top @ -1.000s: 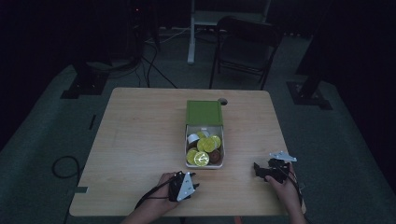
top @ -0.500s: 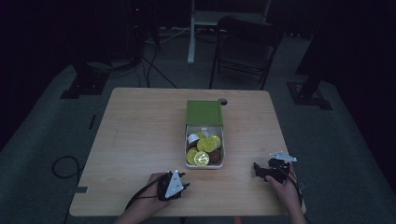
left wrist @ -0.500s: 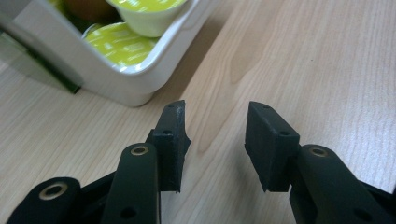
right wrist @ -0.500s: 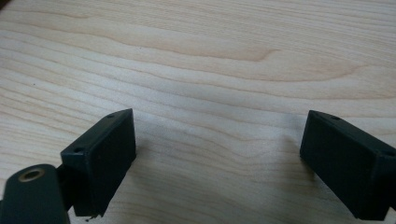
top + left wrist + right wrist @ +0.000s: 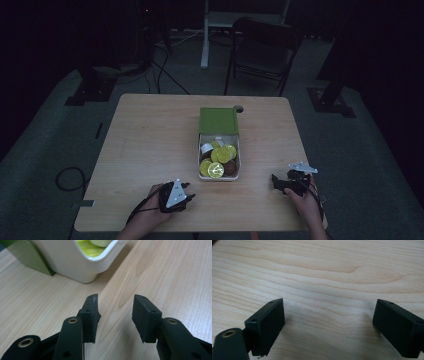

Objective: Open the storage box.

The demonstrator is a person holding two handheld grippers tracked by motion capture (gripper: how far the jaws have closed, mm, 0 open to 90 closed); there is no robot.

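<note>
A white box (image 5: 238, 159) stands mid-table with its green lid (image 5: 218, 120) lying at its far end. Inside lie several round yellow-gold pieces (image 5: 216, 170), a brown one (image 5: 230, 167) and a white one (image 5: 206, 148). My left gripper (image 5: 190, 194) rests near the front edge, left of the box, open and empty. In the left gripper view its jaws (image 5: 116, 302) frame bare wood, with the white box's corner (image 5: 75, 262) and green lid (image 5: 27, 257) just beyond. My right gripper (image 5: 275, 181) sits right of the box, its jaws (image 5: 329, 310) spread wide open over bare wood.
The wooden table (image 5: 150, 140) has a cable hole (image 5: 238, 108) behind the lid. A folding chair (image 5: 260, 50) and a white desk leg (image 5: 205, 35) stand beyond the far edge. Cables (image 5: 67, 177) lie on the floor at left.
My left gripper has slid left along the front edge, away from the box. The right gripper has stayed put.
</note>
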